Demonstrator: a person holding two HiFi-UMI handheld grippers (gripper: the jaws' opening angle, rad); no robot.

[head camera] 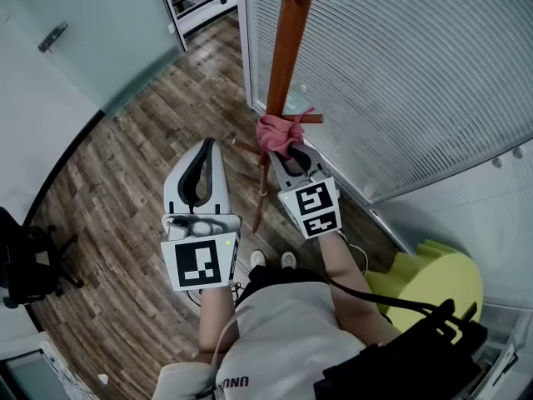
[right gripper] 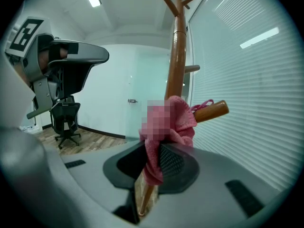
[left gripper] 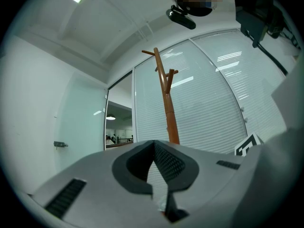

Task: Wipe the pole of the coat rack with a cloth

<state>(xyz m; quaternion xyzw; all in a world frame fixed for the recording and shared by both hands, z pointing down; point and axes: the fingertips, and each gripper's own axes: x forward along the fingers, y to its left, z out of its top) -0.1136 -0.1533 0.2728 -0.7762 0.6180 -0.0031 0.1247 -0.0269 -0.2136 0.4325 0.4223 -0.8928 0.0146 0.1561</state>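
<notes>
Right claw: closed on the pink towelling cloth. In the right gripper view the right claw has the pink towelling cloth bunched between its jaws. The cloth lies against the brown round wooden pole of the coat rack, and a bare section of pole shows between the jaws below it.

Cloth position: low on the brown round wooden pole of the coat rack, at the level of the short wooden side peg. In the right gripper view the short wooden side peg projects from behind the cloth, touching it.

Left claw: held beside the right claw and apart from the pole. In the left gripper view the left claw has its jaw tips together with nothing between them. The pole stands beyond them, upright, with forked pegs at its top.

Surroundings: the rack stands on a grey-brown wood plank floor, just beside a glass wall with white horizontal blinds. A frosted glass door with a metal handle stands to the left. A black swivel office chair is well apart at the left edge. A yellow-green rounded seat is at the person's right.
</notes>
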